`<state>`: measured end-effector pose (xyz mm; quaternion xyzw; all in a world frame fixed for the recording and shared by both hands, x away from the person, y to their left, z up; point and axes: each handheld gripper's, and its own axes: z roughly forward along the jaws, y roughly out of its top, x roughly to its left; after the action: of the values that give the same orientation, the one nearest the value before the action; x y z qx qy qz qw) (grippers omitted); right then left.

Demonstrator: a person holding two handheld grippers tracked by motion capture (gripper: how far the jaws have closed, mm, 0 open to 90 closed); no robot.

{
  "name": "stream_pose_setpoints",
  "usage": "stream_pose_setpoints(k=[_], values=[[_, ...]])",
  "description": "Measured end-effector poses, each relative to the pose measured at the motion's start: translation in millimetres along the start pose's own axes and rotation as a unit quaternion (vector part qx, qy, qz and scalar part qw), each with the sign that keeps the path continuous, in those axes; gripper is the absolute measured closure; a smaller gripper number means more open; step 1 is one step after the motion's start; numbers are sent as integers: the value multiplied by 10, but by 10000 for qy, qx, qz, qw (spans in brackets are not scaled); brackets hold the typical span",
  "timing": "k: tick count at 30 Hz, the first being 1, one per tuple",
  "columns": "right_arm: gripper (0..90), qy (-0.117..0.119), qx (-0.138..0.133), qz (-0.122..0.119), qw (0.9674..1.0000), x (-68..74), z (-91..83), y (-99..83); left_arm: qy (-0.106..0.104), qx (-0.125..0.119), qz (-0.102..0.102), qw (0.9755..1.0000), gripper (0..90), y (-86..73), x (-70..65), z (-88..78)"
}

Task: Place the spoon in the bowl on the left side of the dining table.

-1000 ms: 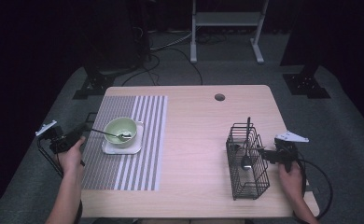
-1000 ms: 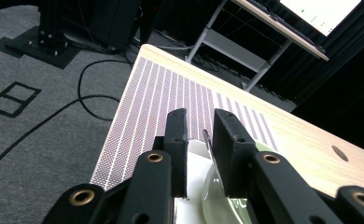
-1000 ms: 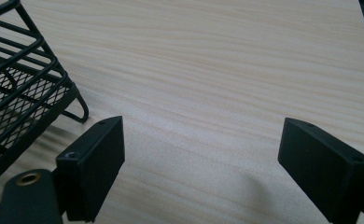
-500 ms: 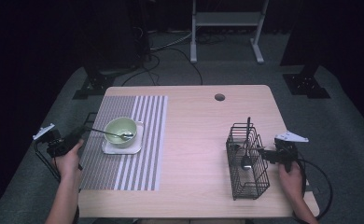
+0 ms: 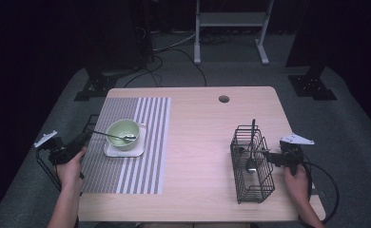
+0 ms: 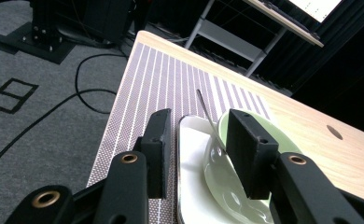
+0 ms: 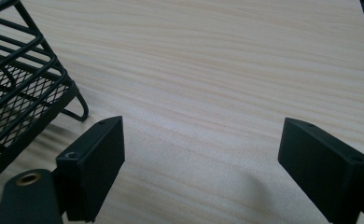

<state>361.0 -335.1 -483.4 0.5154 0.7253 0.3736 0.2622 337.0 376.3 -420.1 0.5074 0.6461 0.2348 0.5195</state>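
A pale green bowl (image 5: 124,131) stands on a white square plate (image 5: 124,151) on the striped placemat (image 5: 141,142). A metal spoon (image 5: 115,136) lies in the bowl with its handle (image 6: 202,103) pointing left, out over the rim. My left gripper (image 5: 85,138) is just left of the handle's tip. Its jaws have just been opening, and they now stand apart with nothing pressed between them (image 6: 198,137). My right gripper (image 5: 270,157) hovers right of the black wire basket (image 5: 251,164), its jaws wide open over bare wood (image 7: 201,144).
The basket (image 7: 17,93) holds dark utensils standing upright. A cable hole (image 5: 224,99) sits near the table's far edge. Light wood stretches between the placemat and the basket. The left gripper hangs over the table's left edge, with grey carpet and cables (image 6: 54,107) below.
The left gripper has drawn back a little to the left, away from the spoon handle, and the spoon has stayed in the bowl. The right gripper has kept still.
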Motion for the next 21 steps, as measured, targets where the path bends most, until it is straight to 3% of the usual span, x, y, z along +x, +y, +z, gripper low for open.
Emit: stream_pose_setpoints(k=[9,21], values=[[136,-8,11,0,10000,2,2,1,-87,90,76,9999,549,-47,-20,-16],[136,13,1,6,10000,-3,2,0,-220,188,277,9992,441,-83,-182,-28]])
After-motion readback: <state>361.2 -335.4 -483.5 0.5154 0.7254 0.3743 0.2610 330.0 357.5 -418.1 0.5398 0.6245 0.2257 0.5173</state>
